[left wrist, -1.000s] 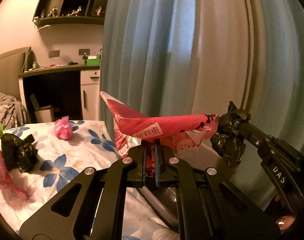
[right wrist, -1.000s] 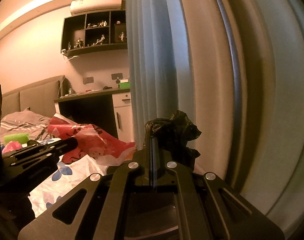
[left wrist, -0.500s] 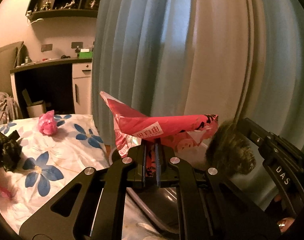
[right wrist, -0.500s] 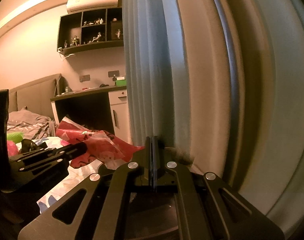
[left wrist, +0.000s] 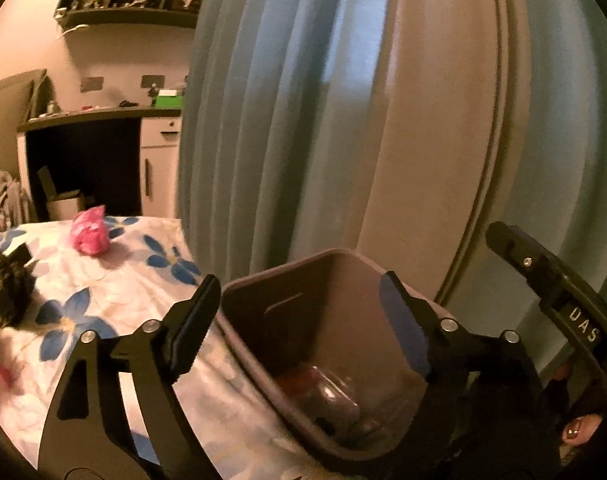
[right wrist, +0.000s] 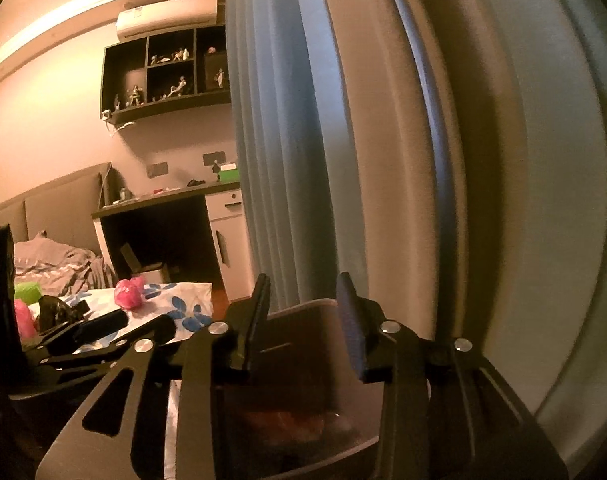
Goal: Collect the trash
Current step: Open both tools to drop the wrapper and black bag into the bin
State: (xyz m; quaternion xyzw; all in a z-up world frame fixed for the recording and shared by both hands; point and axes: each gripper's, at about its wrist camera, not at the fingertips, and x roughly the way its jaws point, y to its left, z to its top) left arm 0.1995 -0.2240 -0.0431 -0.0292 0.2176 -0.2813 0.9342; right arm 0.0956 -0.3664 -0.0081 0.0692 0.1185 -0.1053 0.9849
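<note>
A brown trash bin (left wrist: 287,284) stands between the flowered bed and the curtain; red wrapper trash (left wrist: 303,380) lies at its bottom. My left gripper (left wrist: 303,316) hovers over the bin's mouth, its jaws opening wide with nothing between them. My right gripper (right wrist: 303,316) is above the same bin (right wrist: 303,308), jaws opening and holding nothing; it also shows at the right edge of the left wrist view. On the bed lie a pink crumpled bag (left wrist: 89,230) and a black crumpled bag (left wrist: 3,288).
The flowered bedspread (left wrist: 103,300) fills the left side. A blue-grey curtain (left wrist: 303,120) hangs right behind the bin. A dark desk with a white cabinet (left wrist: 159,168) stands at the back, with shelves (right wrist: 167,72) of figurines above. A green thing (right wrist: 27,290) lies far left.
Both grippers have opened. The red wrapper left the left gripper and lies in the bin. The black bag dropped from the right gripper half a second earlier.
</note>
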